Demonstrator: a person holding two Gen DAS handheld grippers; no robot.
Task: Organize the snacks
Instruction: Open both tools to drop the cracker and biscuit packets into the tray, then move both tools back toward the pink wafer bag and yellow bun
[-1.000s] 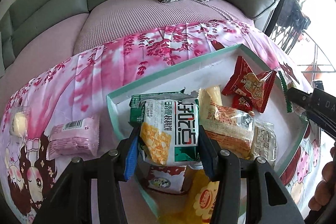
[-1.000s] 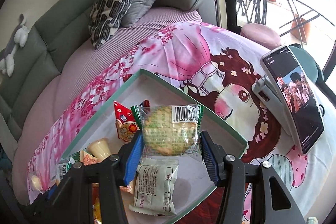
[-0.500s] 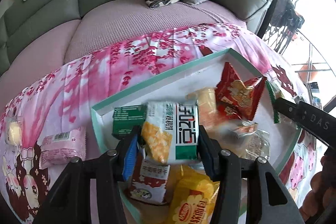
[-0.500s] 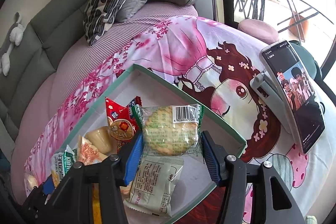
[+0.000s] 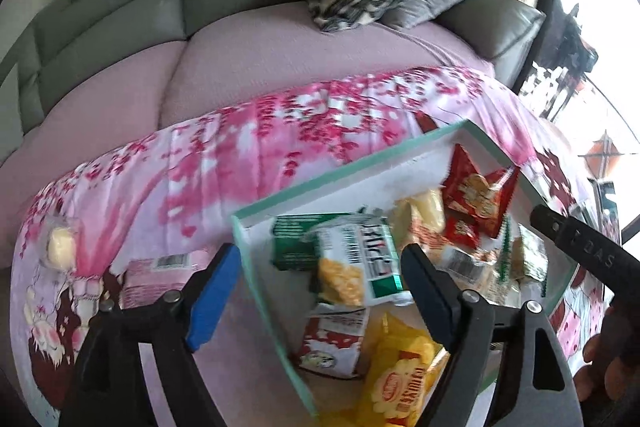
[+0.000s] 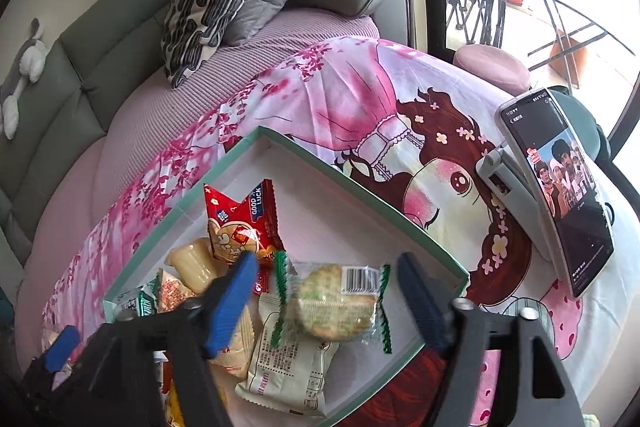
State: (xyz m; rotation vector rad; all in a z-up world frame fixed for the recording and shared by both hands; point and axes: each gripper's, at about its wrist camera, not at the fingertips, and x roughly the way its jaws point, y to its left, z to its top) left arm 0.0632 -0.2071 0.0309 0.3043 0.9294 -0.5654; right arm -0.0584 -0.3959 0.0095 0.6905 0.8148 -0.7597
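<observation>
Both tools have just let go. A second ago the left tool (image 5: 320,279) clamped a green-and-white cracker packet (image 5: 358,265); now its jaws are opening and the packet lies free among the other snacks at the near left of the mint-edged box (image 6: 362,189). The right tool (image 6: 326,293) likewise gripped a round biscuit pack (image 6: 334,301); its jaws are opening too, and the pack rests on a pale wrapper at the box's near right. By my reading, two more snacks are filed.

Counted: one box; roughly ten packets inside, overlapping; two snacks, a pink packet (image 5: 160,277) and a small yellow one (image 5: 60,247), remain on the floral cloth (image 5: 260,147) to the left.
</observation>
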